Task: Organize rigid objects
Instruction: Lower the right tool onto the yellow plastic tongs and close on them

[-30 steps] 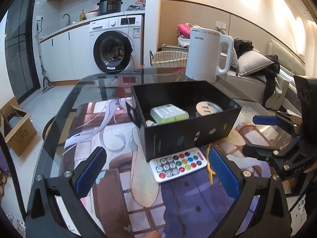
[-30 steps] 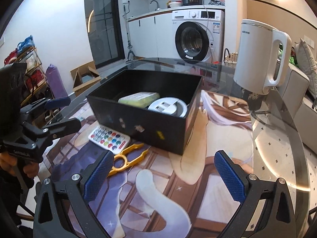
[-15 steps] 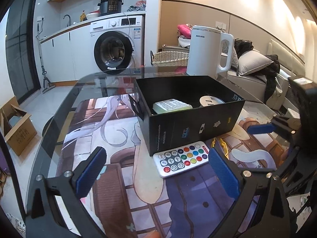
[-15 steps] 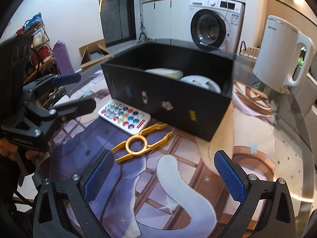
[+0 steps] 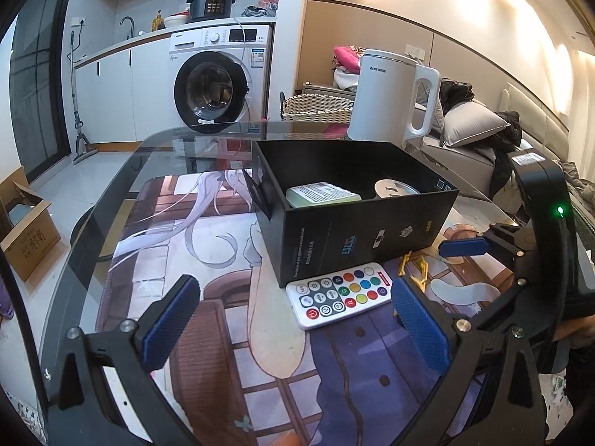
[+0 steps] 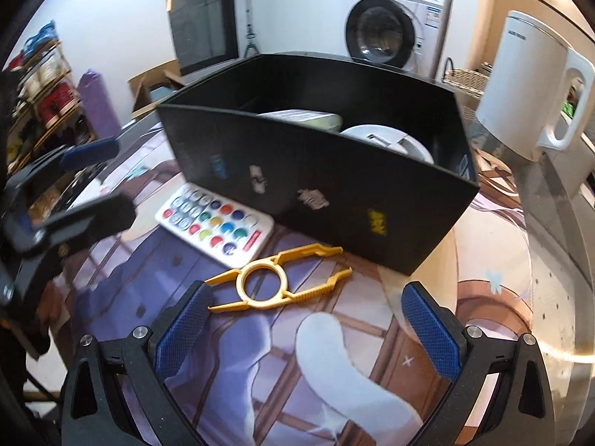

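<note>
Yellow plastic tweezers (image 6: 277, 278) lie on the illustrated mat just ahead of your right gripper (image 6: 306, 330), jaws spread wide; your left gripper (image 5: 293, 323), equally agape and empty, faces the white remote (image 5: 340, 293) lying against the black box (image 5: 357, 238).

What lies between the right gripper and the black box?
In the right wrist view, the yellow plastic tool lies flat on the printed mat between the open right gripper and the black box, apart from both.
</note>
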`<state>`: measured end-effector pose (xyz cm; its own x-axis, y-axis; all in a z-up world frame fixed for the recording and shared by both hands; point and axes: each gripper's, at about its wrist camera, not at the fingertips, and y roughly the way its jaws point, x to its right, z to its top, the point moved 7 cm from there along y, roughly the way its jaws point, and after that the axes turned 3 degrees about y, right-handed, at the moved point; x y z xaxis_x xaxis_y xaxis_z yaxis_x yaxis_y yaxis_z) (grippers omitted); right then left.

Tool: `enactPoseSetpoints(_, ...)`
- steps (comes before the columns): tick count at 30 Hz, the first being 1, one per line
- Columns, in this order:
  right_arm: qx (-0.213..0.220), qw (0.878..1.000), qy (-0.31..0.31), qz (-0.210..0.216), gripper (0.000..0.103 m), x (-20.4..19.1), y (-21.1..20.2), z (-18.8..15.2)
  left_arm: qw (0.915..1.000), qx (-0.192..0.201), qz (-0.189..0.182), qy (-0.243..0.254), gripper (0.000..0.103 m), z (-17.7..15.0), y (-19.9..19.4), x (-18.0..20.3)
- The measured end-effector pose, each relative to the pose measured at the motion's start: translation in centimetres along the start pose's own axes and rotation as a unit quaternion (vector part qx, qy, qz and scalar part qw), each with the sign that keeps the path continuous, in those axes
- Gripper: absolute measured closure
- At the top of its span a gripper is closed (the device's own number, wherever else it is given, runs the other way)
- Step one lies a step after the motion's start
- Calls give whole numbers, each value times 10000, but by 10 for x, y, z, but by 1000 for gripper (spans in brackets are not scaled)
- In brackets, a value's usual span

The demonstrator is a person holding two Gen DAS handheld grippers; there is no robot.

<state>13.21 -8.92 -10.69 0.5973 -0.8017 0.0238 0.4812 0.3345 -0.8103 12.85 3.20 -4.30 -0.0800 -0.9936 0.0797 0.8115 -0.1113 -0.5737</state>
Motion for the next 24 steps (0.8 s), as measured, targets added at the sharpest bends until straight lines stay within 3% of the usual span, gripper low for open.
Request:
enactPoseSetpoints(19,-42,9996,224,-137,1,27,5,9,10000,-57,-9,36,0,-1,2,2)
enactPoseSetpoints(22,-16,9998,178,-74,8,28,3,8,10000,-59,-9,38,0,-1,3,2)
enactPoseSetpoints(24,36,9999,131,-50,23,27,0,8,10000,-62,-12,36,0,-1,3,3)
